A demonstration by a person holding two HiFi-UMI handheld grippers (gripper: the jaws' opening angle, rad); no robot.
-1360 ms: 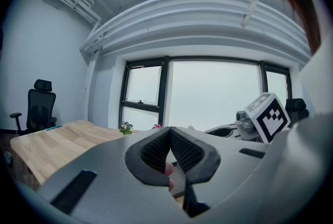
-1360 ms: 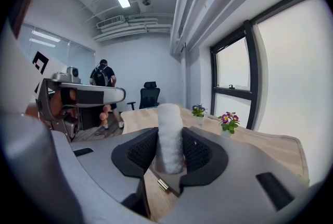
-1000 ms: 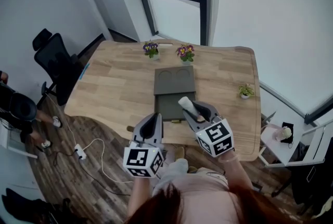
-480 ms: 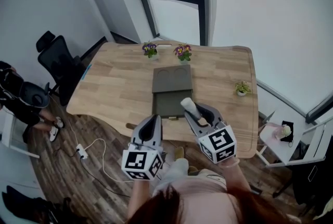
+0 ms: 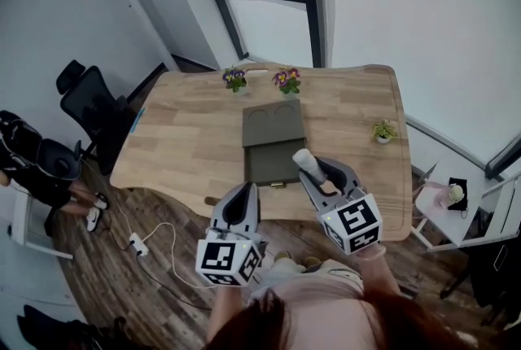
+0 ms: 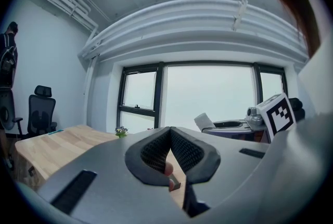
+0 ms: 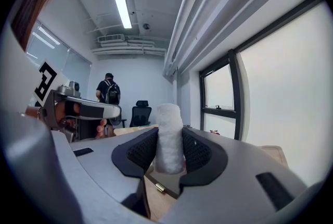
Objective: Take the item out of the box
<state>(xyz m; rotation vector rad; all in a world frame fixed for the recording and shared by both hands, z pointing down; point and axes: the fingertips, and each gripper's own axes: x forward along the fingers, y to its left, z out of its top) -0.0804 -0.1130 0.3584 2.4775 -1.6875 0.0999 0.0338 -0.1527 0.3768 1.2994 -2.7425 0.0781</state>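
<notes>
A dark olive box (image 5: 273, 163) lies open on the wooden table (image 5: 187, 137), its lid (image 5: 273, 122) folded back flat toward the window. My right gripper (image 5: 314, 171) hovers over the box's near right corner, shut on a white fuzzy roll (image 5: 304, 160) that sticks up between the pads. In the right gripper view the white roll (image 7: 169, 137) stands upright, pinched by both pads, and my right gripper (image 7: 169, 151) points across the room. My left gripper (image 5: 243, 192) hangs off the table's near edge; in its own view the left gripper (image 6: 170, 135) has its jaws meeting with nothing between them.
Two small pots of purple flowers (image 5: 236, 78) (image 5: 287, 80) stand at the table's far edge and a little green plant (image 5: 383, 130) at its right. An office chair (image 5: 85, 100) and a person (image 5: 32, 169) are at the left. A power strip (image 5: 138, 243) lies on the floor.
My right gripper, still clamped on the white roll, has drifted slightly right over the box's near corner. The left gripper stays shut beside it. The person at the left has shifted.
</notes>
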